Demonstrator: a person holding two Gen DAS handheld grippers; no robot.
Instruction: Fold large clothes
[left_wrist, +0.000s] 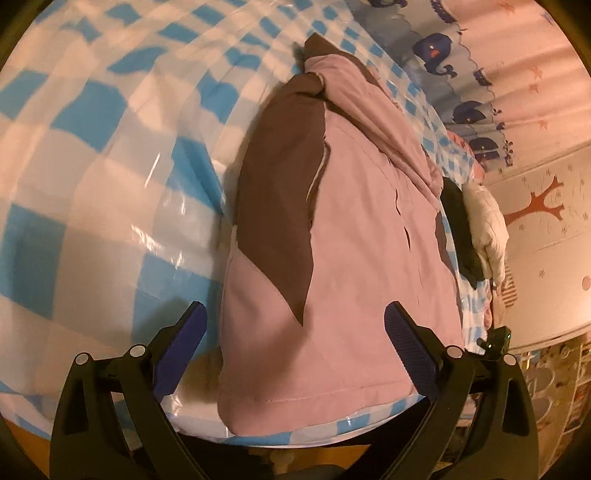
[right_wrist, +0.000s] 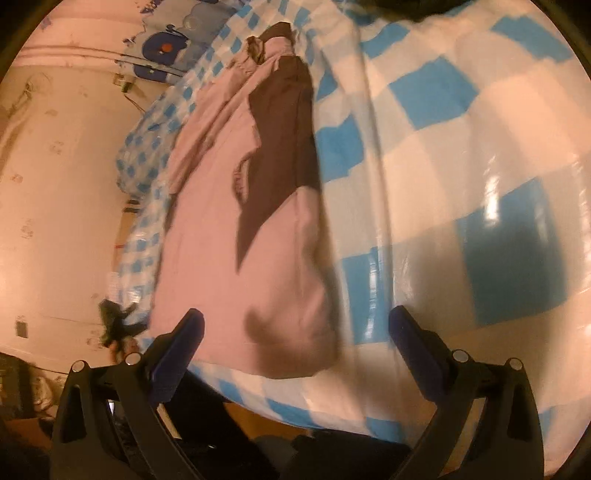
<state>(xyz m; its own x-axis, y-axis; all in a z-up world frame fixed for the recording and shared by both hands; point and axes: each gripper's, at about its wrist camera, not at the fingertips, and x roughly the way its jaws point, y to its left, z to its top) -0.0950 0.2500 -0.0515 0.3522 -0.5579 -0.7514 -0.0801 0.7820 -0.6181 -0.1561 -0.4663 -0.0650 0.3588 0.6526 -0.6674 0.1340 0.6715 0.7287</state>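
We see a bed under a blue-and-white checked cover (left_wrist: 92, 155) with a glossy plastic sheen, filling most of both views. On it lies the pink and brown jacket (left_wrist: 332, 221), folded into a long narrow bundle running away from both cameras, hem end nearest, with a brown panel down one side.

Left gripper (left_wrist: 295, 332): jaws spread wide, nothing between the pads. The jacket's stitched hem sits directly in the gap and below it, at the bed's near edge; whether the blue fingertips (left_wrist: 400, 325) touch the cloth, we cannot tell.

Right gripper (right_wrist: 295, 332): jaws likewise wide apart and empty. Here the jacket (right_wrist: 229, 229) lies toward the left finger, its near corner in the gap, with bare checked cover (right_wrist: 461, 184) ahead of the right finger. This view is motion-blurred.

Left view only: a whale-print curtain (left_wrist: 443, 55), a wall with a tree decal (left_wrist: 539, 206), and a white padded garment (left_wrist: 487, 229) with a dark item beside it, just past the jacket's far side.

Right view only: a small dark object (right_wrist: 118, 325) at the bed edge, too blurred to identify.
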